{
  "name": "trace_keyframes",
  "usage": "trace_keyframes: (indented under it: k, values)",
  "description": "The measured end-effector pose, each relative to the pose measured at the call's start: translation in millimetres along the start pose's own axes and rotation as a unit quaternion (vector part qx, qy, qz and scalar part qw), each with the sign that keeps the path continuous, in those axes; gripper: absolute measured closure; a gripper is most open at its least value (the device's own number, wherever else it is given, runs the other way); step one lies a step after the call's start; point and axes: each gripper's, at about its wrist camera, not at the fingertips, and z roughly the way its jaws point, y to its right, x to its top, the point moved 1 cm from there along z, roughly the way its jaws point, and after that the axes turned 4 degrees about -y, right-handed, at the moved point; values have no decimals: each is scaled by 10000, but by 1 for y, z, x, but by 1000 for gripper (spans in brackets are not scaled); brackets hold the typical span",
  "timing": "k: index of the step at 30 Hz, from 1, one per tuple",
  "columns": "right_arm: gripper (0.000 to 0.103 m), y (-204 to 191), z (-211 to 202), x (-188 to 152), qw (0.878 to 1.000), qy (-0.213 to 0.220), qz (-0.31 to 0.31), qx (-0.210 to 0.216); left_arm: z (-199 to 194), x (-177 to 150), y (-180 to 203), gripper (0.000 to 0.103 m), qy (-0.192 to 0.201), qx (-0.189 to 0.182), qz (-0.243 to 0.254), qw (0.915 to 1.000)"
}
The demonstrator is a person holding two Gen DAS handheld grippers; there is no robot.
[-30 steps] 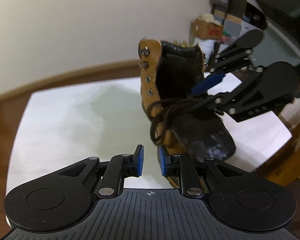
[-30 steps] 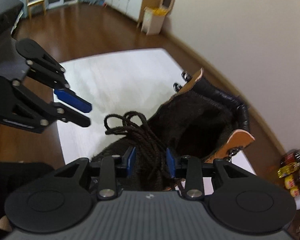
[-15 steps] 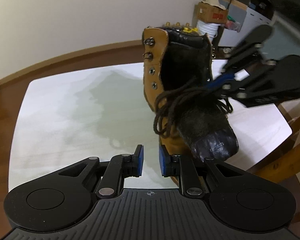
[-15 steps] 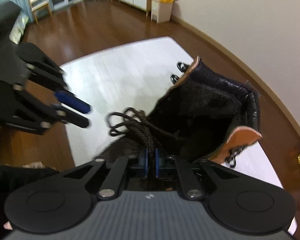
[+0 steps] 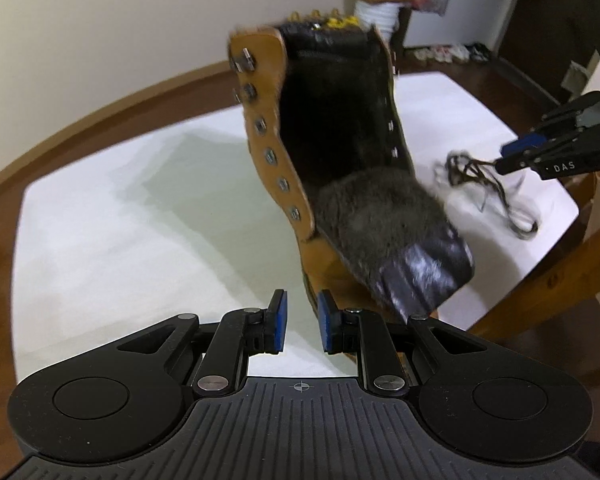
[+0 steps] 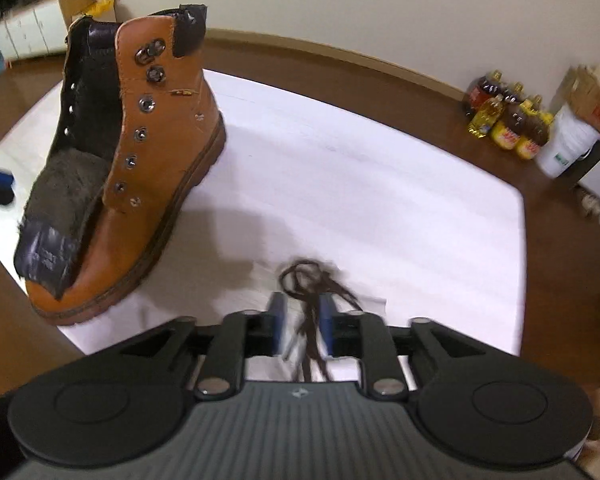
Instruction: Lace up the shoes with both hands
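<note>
The left gripper [image 5: 299, 322] is on the left, with its blue pads apart and nothing between them, just in front of the toe of the brown boot [image 6: 156, 152]. The boot stands upright on the white table [image 6: 360, 168] with no lace in its holes and its dark furry tongue [image 5: 384, 224] flopped forward. To the right of the boot, the right gripper [image 6: 303, 320] has its jaws opening, and the dark brown shoelace [image 6: 312, 304] lies bunched between its pads on the table.
</note>
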Motion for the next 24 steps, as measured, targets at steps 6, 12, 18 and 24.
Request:
trace_keyframes:
  k: [6, 12, 18, 24]
  values:
    - [76, -42, 18, -4, 9920, 133, -32, 1255, 6, 12, 9, 88, 138, -463, 123, 9988]
    - [76, -71, 7, 18, 9703, 480, 199, 2364, -28, 32, 2, 90, 432, -505, 62, 9978]
    - [75, -73, -12, 79, 9638, 1301, 1066, 2067, -55, 44, -11, 88, 474, 149, 390, 9980]
    - [76, -74, 11, 147, 9687, 1159, 1872, 1146, -63, 26, -32, 88, 330, 140, 284, 9990]
